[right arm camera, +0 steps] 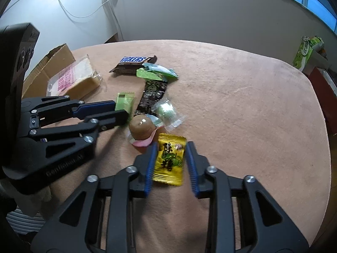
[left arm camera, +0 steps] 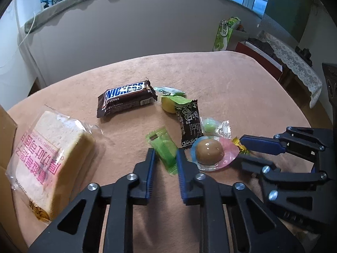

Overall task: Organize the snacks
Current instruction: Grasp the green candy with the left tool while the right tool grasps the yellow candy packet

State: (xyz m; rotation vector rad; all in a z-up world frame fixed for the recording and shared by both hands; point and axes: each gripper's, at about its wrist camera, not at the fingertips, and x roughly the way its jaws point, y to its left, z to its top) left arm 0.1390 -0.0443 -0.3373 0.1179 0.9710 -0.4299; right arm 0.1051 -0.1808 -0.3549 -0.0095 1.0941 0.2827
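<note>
Snacks crowd the middle of my table (right arm camera: 242, 97): a Snickers bar (left arm camera: 126, 98), a black sachet (left arm camera: 188, 124), a jelly cup (left arm camera: 210, 150) and a clear-wrapped green candy (left arm camera: 212, 126) lie touching or just beside one another, leaving little room between. The wrapped bread (left arm camera: 54, 160) and a cardboard box (right arm camera: 52, 61) block my left edge. To my right, the pink cloth lies bare to the rim.
</note>
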